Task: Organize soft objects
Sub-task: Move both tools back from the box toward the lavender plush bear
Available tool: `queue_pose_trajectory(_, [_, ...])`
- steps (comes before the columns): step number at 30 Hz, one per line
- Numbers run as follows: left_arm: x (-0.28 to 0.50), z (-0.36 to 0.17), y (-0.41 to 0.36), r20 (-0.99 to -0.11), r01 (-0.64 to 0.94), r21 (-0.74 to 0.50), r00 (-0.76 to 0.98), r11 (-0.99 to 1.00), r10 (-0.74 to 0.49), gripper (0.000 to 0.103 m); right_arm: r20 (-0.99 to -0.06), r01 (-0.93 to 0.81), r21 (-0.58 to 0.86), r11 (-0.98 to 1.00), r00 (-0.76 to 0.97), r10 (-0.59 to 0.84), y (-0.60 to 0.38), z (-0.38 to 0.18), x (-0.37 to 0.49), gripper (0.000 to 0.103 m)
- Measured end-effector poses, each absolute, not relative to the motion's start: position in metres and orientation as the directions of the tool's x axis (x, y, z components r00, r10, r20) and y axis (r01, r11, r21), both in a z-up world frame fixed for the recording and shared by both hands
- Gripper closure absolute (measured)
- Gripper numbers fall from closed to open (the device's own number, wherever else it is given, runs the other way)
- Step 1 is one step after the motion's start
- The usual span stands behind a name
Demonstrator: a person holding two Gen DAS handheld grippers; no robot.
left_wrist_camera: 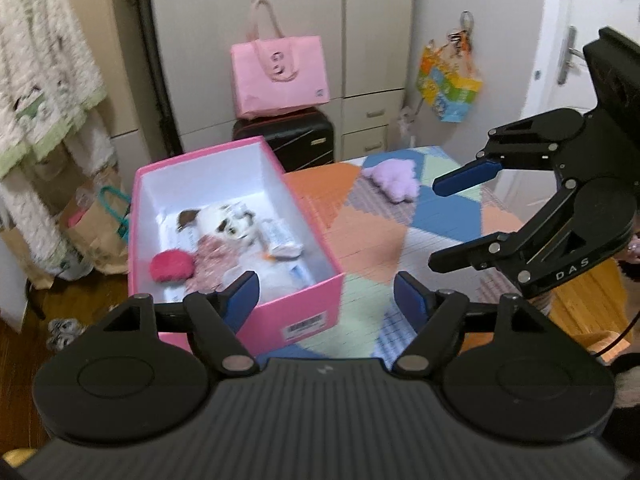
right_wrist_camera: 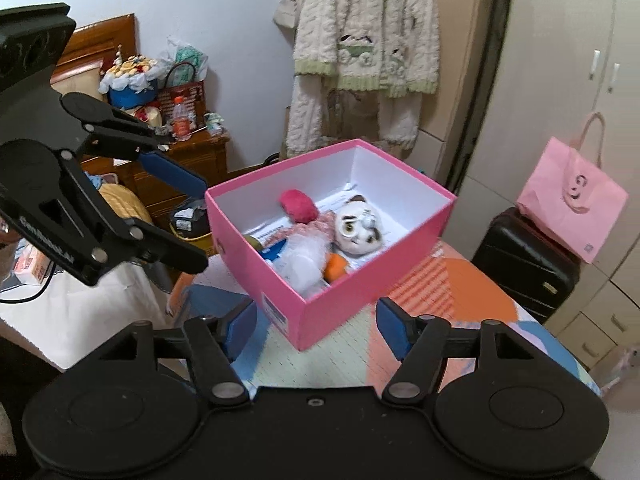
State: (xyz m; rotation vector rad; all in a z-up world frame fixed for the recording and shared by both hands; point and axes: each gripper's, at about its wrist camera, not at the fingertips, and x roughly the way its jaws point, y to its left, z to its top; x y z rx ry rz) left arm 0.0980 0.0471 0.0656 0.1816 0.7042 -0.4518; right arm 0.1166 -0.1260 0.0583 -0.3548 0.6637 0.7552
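Well, the purple plush (left_wrist_camera: pixel 394 176) lies alone on the patchwork worktop (left_wrist_camera: pixel 432 248), at about one o'clock from the left gripper (left_wrist_camera: pixel 326 298) and well apart from its jaws. Both sets of jaws stand open, empty. I'd send the right gripper (left_wrist_camera: pixel 448 220) (it hangs nearer) down over the plush's middle, close gently, then carry it to the pink box (left_wrist_camera: pixel 312 300), where the other soft toys lie.

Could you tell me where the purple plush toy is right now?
In the left wrist view, the purple plush toy lies on the patchwork cover, right of the pink box, outside it.
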Motion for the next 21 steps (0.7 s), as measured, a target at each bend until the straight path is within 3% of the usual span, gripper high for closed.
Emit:
queue_pose_trajectory(9, [0.122, 0.061, -0.006, -0.693, 0.54, -0.005, 0.604, 0.842, -0.392, 0.021, -0.647, -0.638, -0.015, 0.77, 0.593, 0.479, -0.195, 0.039, 0.117, 0.026])
queue_pose_trajectory(11, [0.129, 0.058, -0.018, -0.684, 0.556, -0.014, 0.601, 0.831, -0.413, 0.016, -0.643, -0.617, -0.007, 0.787, 0.606, 0.469, -0.21, 0.033, 0.121, 0.02])
queue_pose_trajectory(21, [0.177, 0.032, -0.066, -0.663, 0.54, -0.078, 0.6, 0.838, -0.448, 0.008, -0.592, -0.599, -0.037, 0.8, 0.658, 0.466, -0.259, -0.001, 0.148, 0.016])
